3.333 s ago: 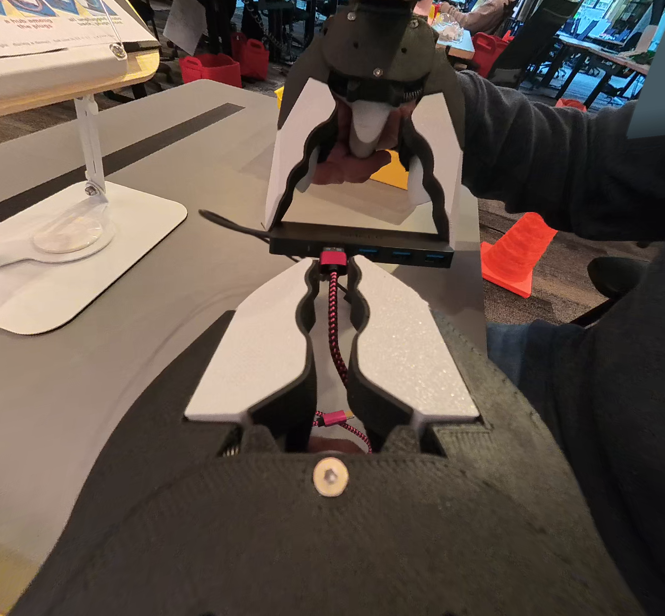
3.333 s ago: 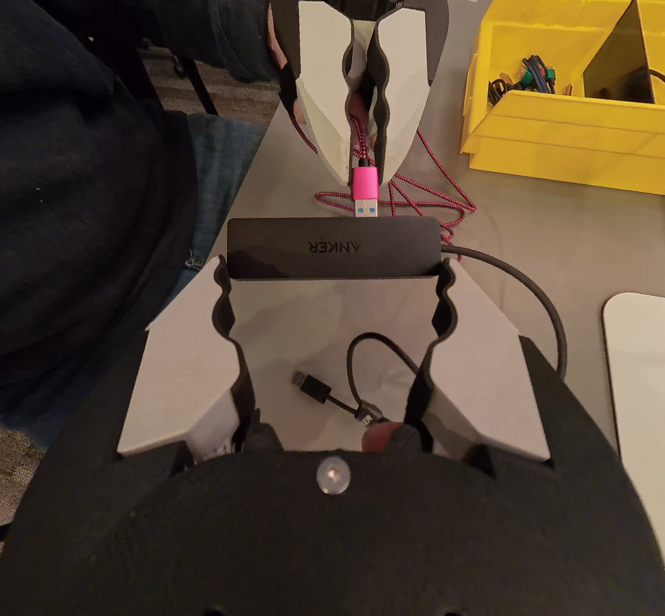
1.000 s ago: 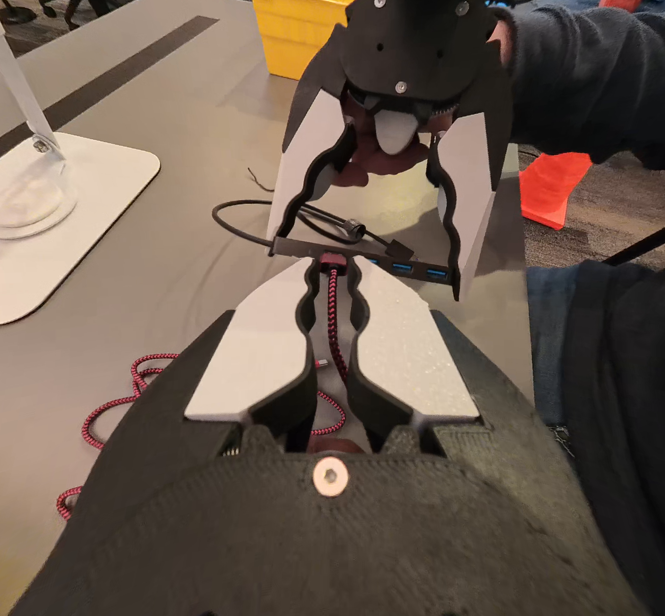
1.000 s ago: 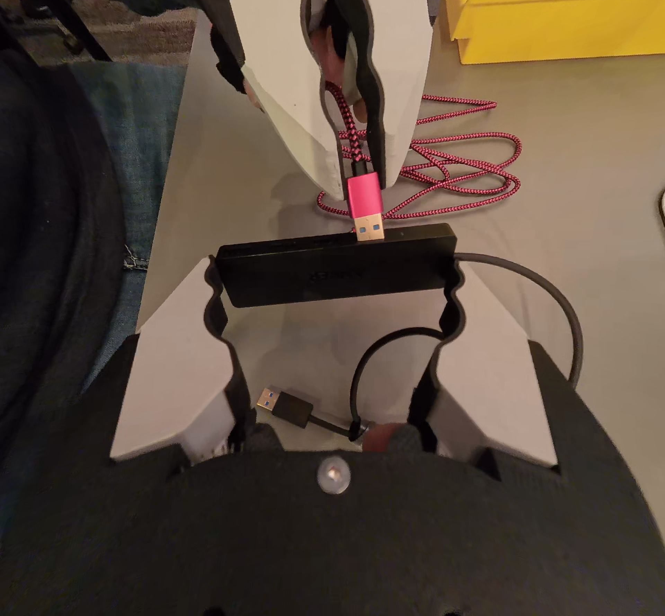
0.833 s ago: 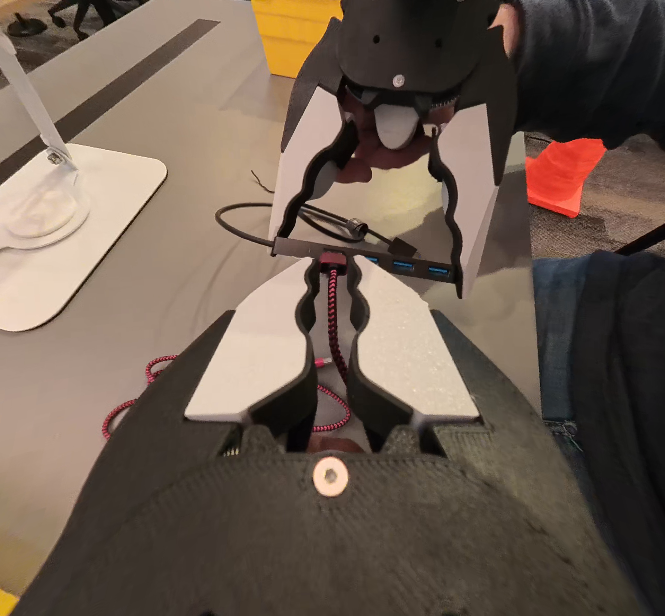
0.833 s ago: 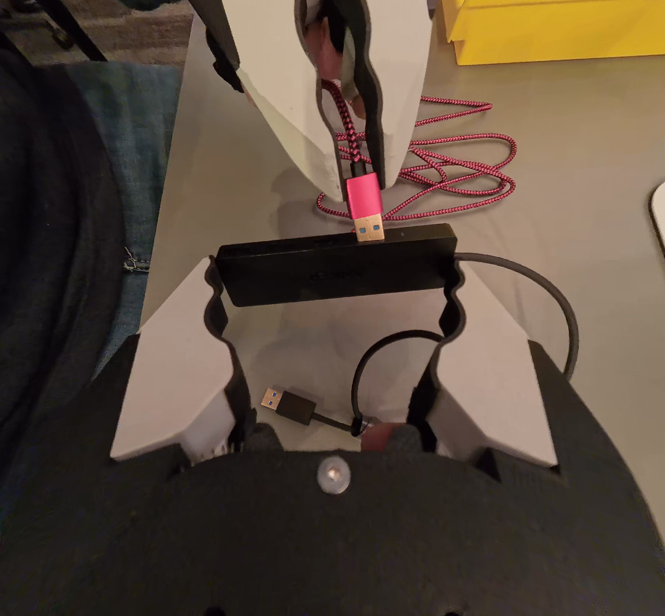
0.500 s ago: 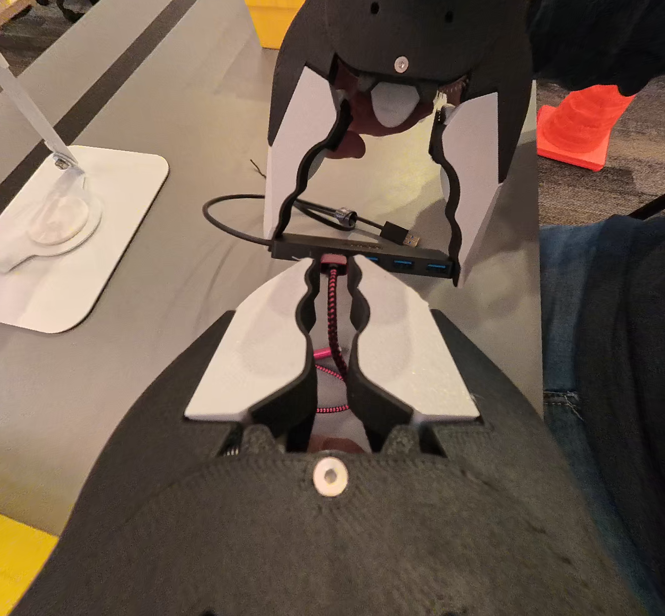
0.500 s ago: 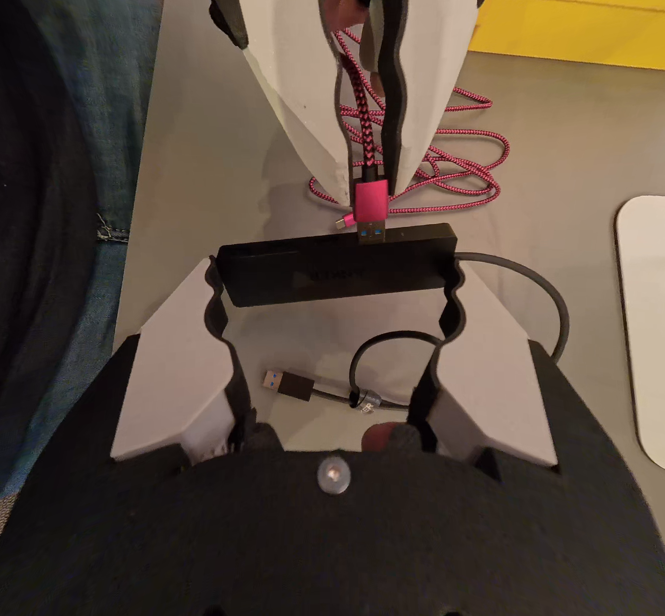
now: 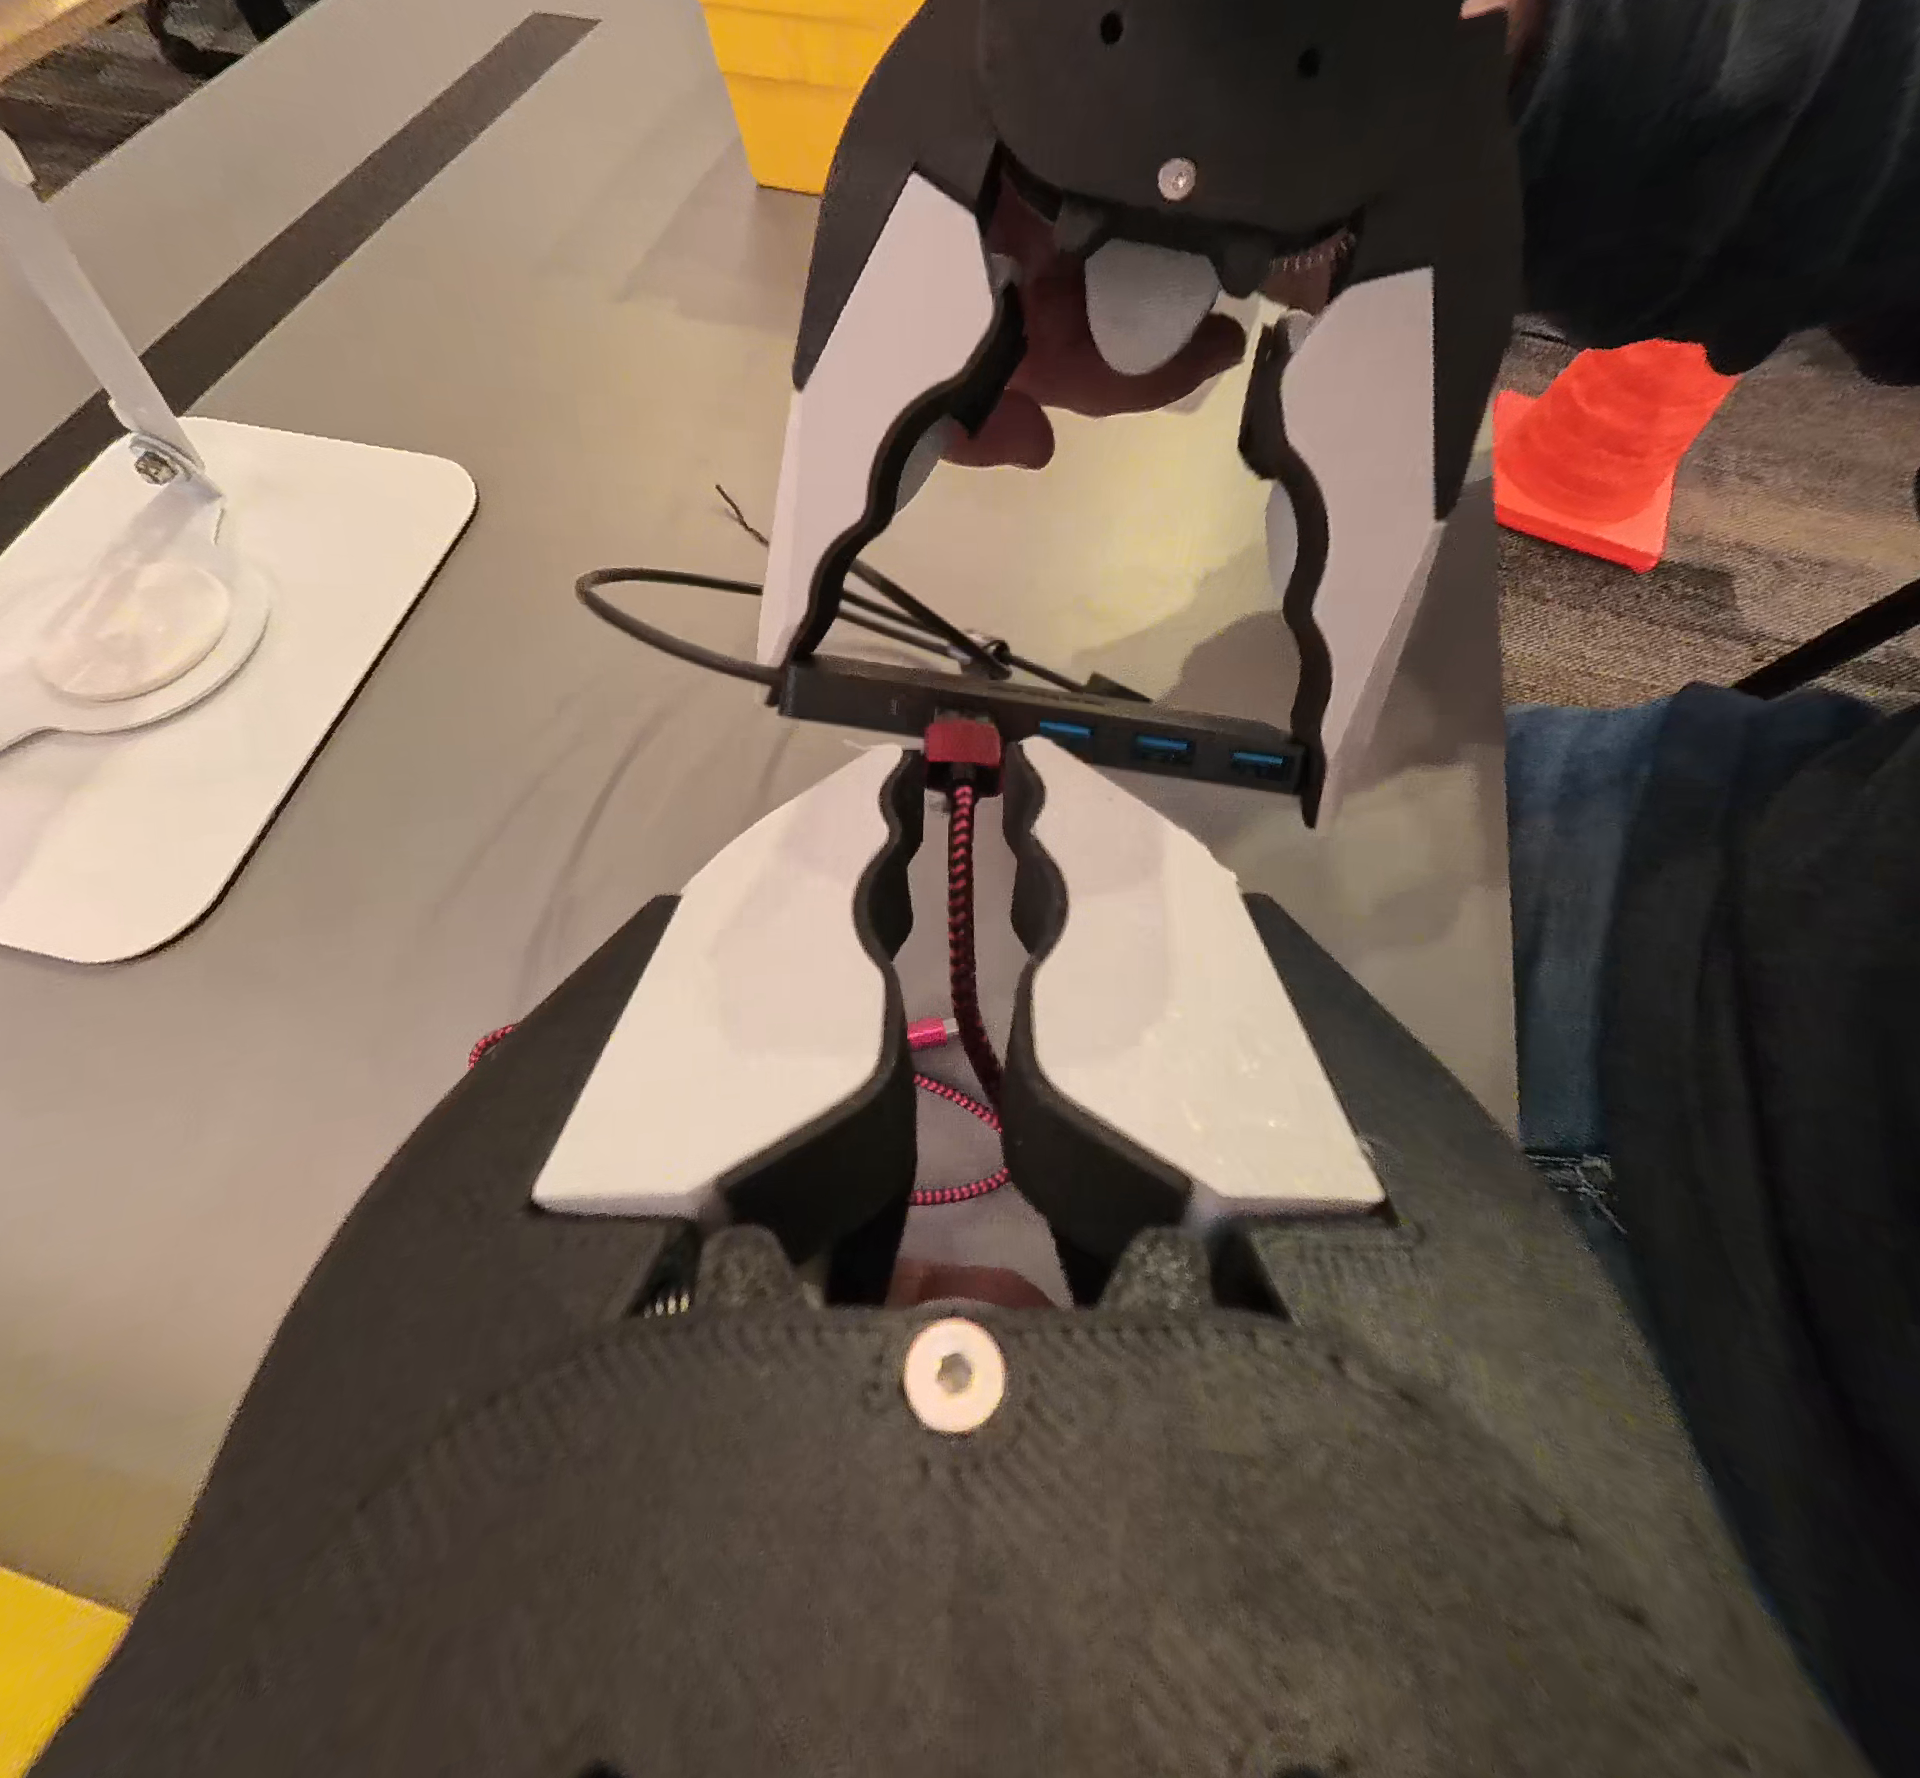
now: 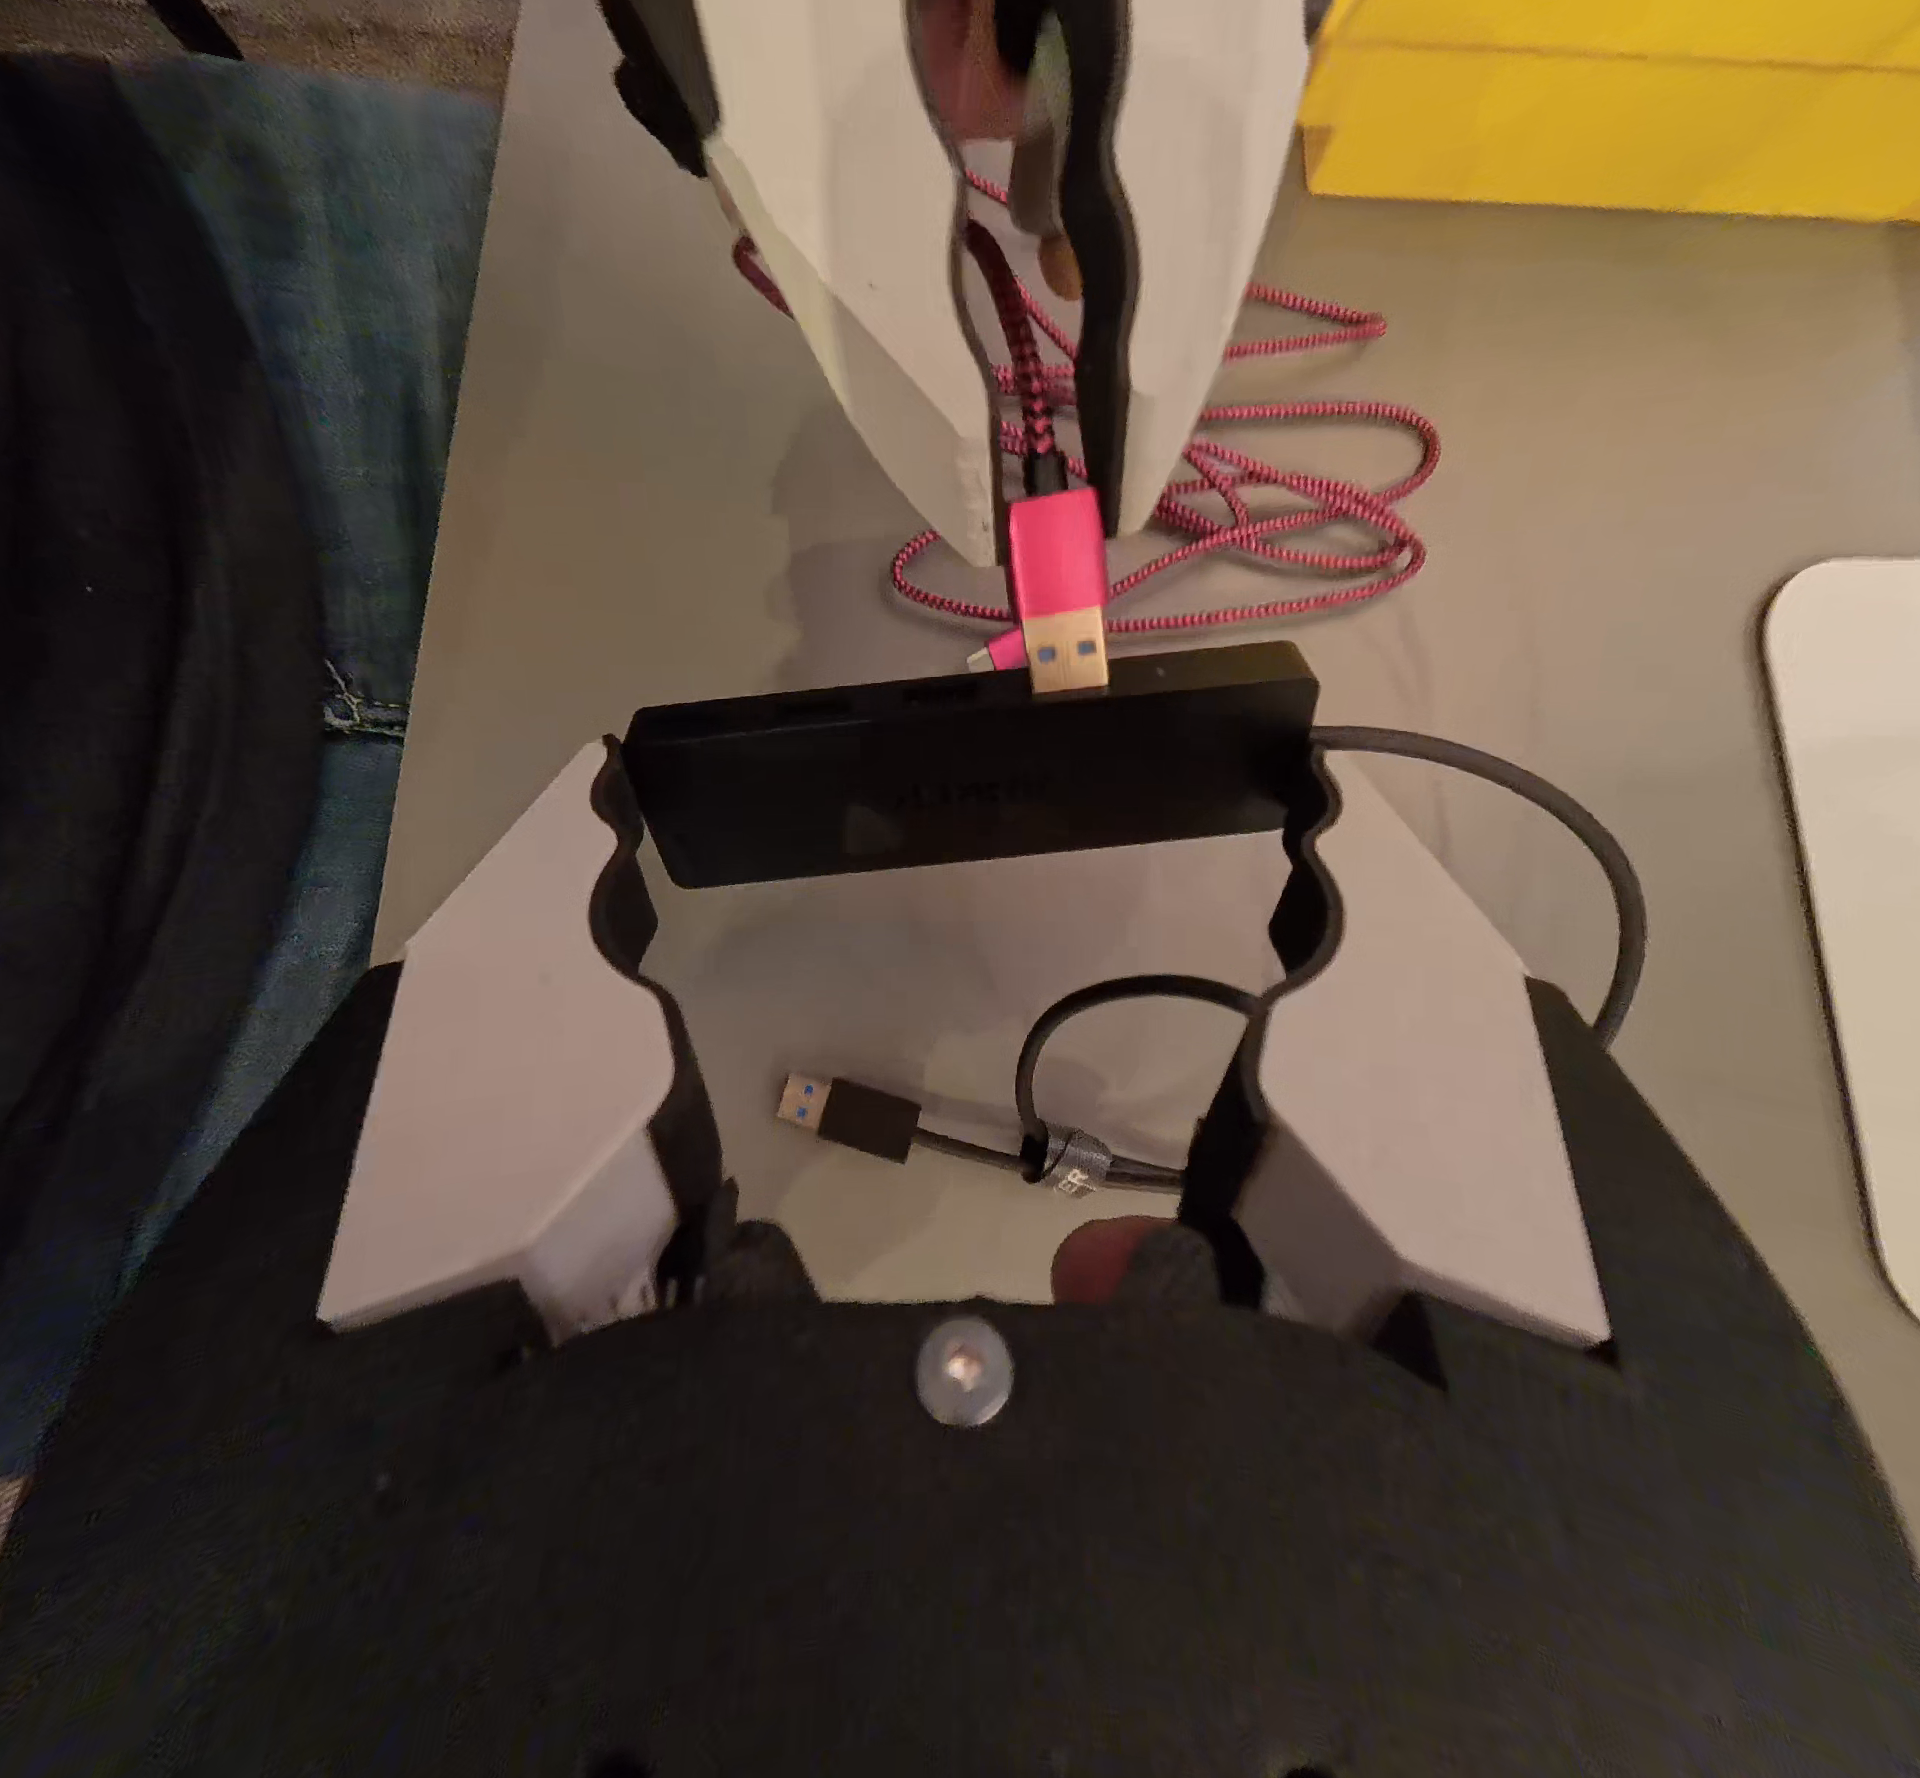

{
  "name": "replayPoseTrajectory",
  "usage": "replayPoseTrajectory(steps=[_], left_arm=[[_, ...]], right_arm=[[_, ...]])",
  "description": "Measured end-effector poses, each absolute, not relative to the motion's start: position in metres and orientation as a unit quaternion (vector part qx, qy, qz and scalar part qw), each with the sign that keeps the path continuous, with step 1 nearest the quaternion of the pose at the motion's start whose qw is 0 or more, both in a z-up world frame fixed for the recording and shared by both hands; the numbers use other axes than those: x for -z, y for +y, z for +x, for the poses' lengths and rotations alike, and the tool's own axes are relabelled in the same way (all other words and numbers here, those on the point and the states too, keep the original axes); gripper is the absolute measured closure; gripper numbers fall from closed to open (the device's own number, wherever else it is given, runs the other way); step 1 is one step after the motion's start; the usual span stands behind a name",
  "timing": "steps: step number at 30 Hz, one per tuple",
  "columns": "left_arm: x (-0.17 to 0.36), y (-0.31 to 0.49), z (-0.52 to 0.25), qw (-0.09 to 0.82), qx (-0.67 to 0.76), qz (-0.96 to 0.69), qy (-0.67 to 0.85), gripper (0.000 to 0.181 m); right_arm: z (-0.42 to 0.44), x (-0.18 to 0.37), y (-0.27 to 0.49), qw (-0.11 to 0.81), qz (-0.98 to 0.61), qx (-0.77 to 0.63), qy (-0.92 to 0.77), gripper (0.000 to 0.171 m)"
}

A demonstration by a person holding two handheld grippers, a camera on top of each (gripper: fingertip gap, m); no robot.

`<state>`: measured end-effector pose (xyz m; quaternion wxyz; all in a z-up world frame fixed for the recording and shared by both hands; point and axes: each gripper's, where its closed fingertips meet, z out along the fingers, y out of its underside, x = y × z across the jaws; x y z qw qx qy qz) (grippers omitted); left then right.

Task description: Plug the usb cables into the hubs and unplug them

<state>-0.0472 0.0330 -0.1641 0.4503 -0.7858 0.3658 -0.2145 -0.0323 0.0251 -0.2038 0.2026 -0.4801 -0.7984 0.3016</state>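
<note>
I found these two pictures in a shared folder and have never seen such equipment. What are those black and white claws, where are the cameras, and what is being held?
A person holds a two-finger grasping tool in each hand; each tool carries a camera looking along its fingers. The left tool is shut on the pink plug of a braided pink cable, whose metal tip meets the port edge of a black USB hub. The right tool clamps that hub by its two ends. Each picture also shows the other tool facing it. On the grey table lie the cable's coil, the hub's own black lead, a white stand base and a yellow bin.
</note>
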Motion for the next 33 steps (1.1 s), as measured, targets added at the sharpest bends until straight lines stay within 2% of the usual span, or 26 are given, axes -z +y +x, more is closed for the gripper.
replayPoseTrajectory(steps=[8, 15, 20, 21, 22, 23, 24, 25, 28, 30, 33], left_arm=[[0.170, 0.036, -0.054, 0.454, 0.215, -0.793, 0.346, 0.167], [0.178, 0.037, -0.057, 0.456, 0.248, -0.795, 0.313, 0.167], [0.177, 0.037, -0.057, 0.463, 0.262, -0.792, 0.301, 0.167], [0.176, 0.037, -0.057, 0.464, 0.269, -0.791, 0.295, 0.167], [0.174, 0.037, -0.057, 0.465, 0.279, -0.789, 0.289, 0.167], [0.171, 0.037, -0.056, 0.467, 0.293, -0.785, 0.280, 0.167], [0.167, 0.037, -0.054, 0.469, 0.305, -0.783, 0.273, 0.167], [0.164, 0.036, -0.052, 0.469, 0.317, -0.779, 0.268, 0.167], [0.152, 0.036, -0.044, 0.471, 0.364, -0.766, 0.244, 0.167], [0.147, 0.036, -0.042, 0.470, 0.383, -0.761, 0.231, 0.166], [0.140, 0.035, -0.039, 0.470, 0.415, -0.751, 0.207, 0.167]], right_arm=[[-0.021, 0.231, 0.035, 0.197, -0.503, -0.289, -0.791, 0.049], [-0.007, 0.283, 0.037, 0.142, -0.509, -0.216, -0.821, 0.048], [-0.007, 0.286, 0.044, 0.175, -0.500, -0.196, -0.825, 0.048], [-0.007, 0.280, 0.047, 0.190, -0.496, -0.196, -0.824, 0.053], [-0.008, 0.268, 0.047, 0.214, -0.492, -0.212, -0.817, 0.067], [-0.011, 0.250, 0.047, 0.250, -0.483, -0.233, -0.806, 0.083], [-0.015, 0.228, 0.046, 0.298, -0.466, -0.257, -0.793, 0.107], [-0.020, 0.205, 0.044, 0.347, -0.445, -0.277, -0.777, 0.119], [-0.035, 0.168, 0.050, 0.467, -0.393, -0.262, -0.747, 0.127], [-0.040, 0.152, 0.045, 0.533, -0.339, -0.242, -0.736, 0.140], [-0.044, 0.142, 0.040, 0.577, -0.289, -0.200, -0.737, 0.166]])
